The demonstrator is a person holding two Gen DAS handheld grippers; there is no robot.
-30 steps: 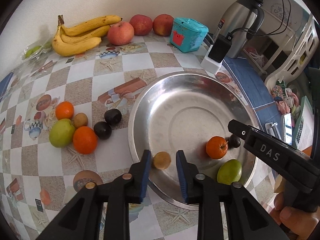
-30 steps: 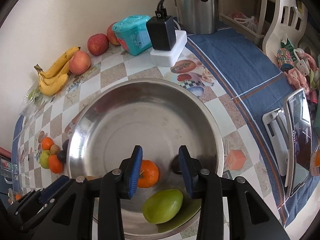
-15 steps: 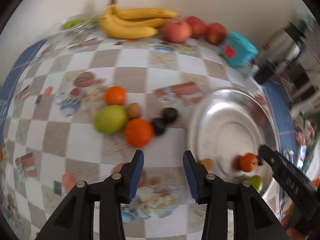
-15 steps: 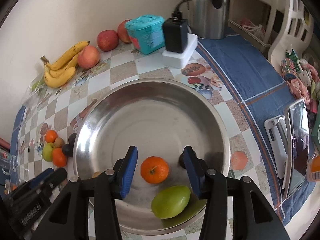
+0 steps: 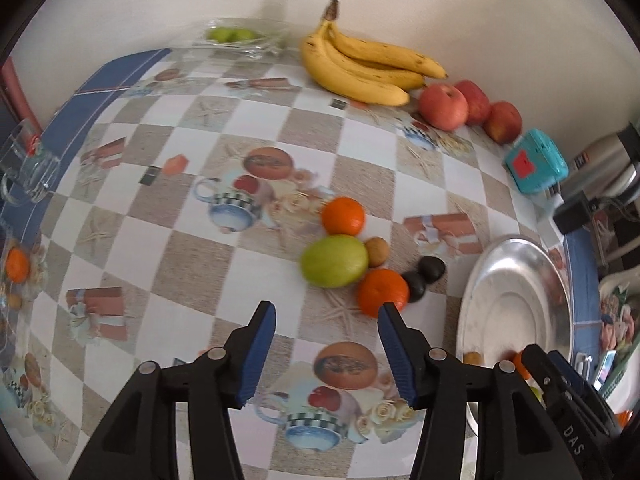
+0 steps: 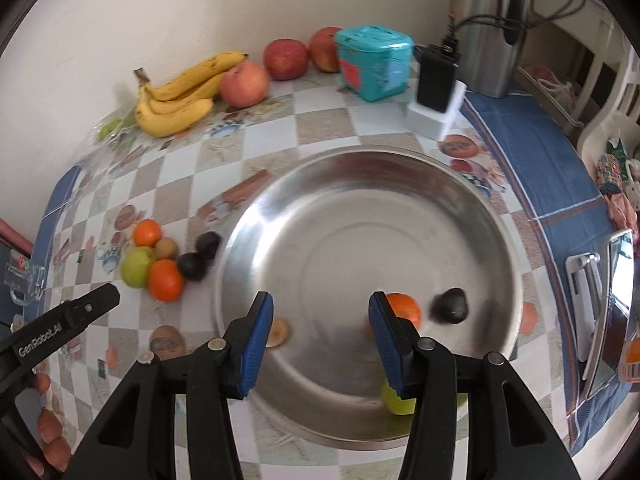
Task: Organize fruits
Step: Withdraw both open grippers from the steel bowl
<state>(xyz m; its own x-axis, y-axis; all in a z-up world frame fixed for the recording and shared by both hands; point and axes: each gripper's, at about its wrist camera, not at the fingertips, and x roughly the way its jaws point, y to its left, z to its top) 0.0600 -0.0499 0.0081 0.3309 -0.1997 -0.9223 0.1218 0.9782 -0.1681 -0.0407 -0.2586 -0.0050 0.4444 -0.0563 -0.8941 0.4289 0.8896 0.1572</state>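
Left gripper (image 5: 326,350) shifted off bowl (image 5: 472,296) toward fruit cluster (image 5: 352,260); jaws just opening, apart, empty. Right gripper (image 6: 320,344) likewise.

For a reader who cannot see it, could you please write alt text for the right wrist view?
The right gripper hangs open and empty over a steel bowl that holds an orange, a dark fruit, a green fruit and a small brown fruit. Left of the bowl, a cluster of small fruits lies on the checked tablecloth; bananas and apples line the wall.
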